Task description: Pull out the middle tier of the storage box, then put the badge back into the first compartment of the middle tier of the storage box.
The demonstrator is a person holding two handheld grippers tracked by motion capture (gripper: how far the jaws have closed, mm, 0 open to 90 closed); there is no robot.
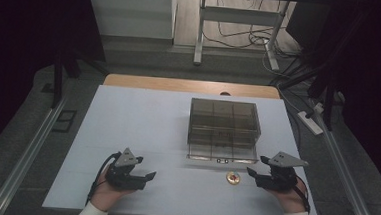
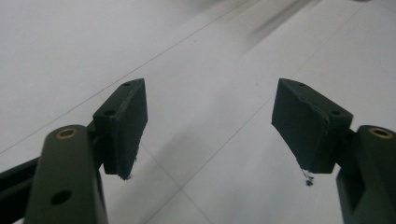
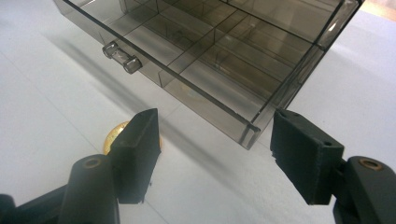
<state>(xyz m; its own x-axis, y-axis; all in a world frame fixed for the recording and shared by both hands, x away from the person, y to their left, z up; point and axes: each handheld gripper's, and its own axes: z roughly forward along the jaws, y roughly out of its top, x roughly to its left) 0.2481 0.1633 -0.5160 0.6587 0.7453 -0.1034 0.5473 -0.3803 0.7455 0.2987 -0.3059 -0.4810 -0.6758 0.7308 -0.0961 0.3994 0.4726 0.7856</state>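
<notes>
A smoky clear box (image 1: 224, 120) with several compartments stands at the middle right of the white table (image 1: 142, 119). Its drawer (image 3: 210, 60) is pulled out toward me, with a small clear handle (image 3: 121, 57) on its front. A small round gold disc (image 1: 233, 178) lies on the table just in front of the drawer. My right gripper (image 1: 255, 167) hovers to the right of the disc, open and holding nothing; in the right gripper view (image 3: 215, 149) the disc (image 3: 112, 134) peeks out behind one jaw. My left gripper (image 1: 149, 176) is open over bare table at the front left, and in the left gripper view (image 2: 210, 126) nothing lies between its jaws.
The table's front edge runs just below both hands. Metal rails flank the table on either side, and a stand (image 1: 239, 20) with cables stands on the floor beyond the far edge.
</notes>
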